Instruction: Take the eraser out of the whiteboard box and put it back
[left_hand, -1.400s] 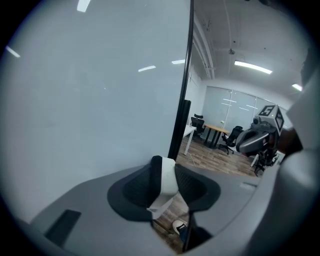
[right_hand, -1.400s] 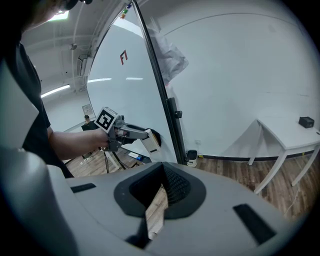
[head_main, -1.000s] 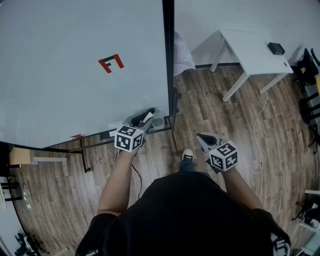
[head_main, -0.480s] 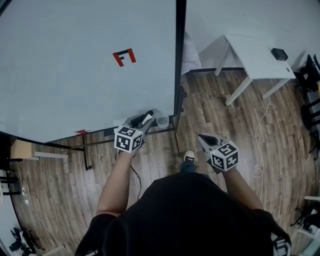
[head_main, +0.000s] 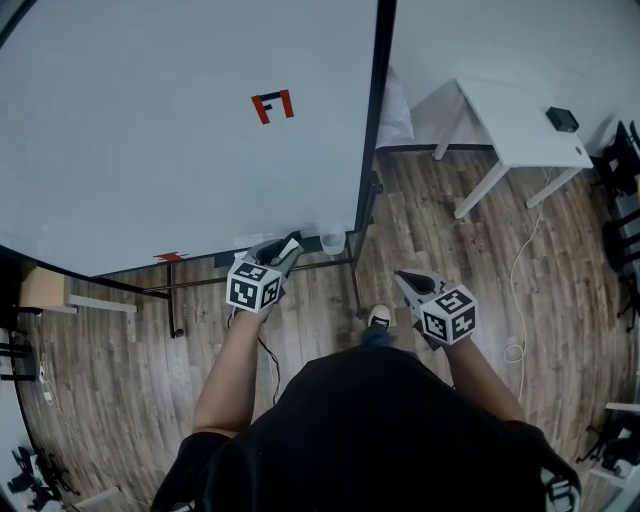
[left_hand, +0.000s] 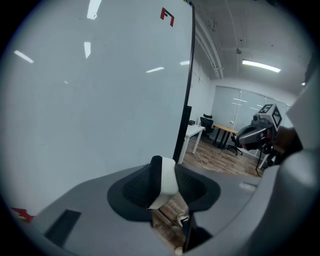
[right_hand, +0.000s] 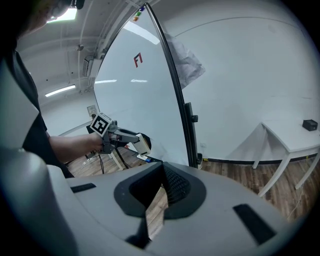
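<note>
My left gripper (head_main: 284, 250) is shut on the eraser (head_main: 291, 244), a white block with a black face, held in the air just left of the small translucent whiteboard box (head_main: 332, 242) at the whiteboard's (head_main: 180, 150) lower right corner. The left gripper view shows the eraser (left_hand: 165, 180) pinched between the jaws in front of the board. My right gripper (head_main: 408, 279) hangs over the wooden floor, shut, with nothing between its jaws (right_hand: 159, 192). From the right gripper view, the left gripper (right_hand: 135, 142) and the eraser (right_hand: 143, 145) show near the board's black frame.
The board's black stand (head_main: 358, 270) runs down between the grippers. A white table (head_main: 515, 115) with a small black object (head_main: 562, 119) stands at the right, with a cable (head_main: 515, 300) on the floor and office chairs (head_main: 622, 140) at the right edge.
The left gripper, still holding the eraser, has drawn away to the left of the box. The view has shifted along the board. The right gripper has kept still.
</note>
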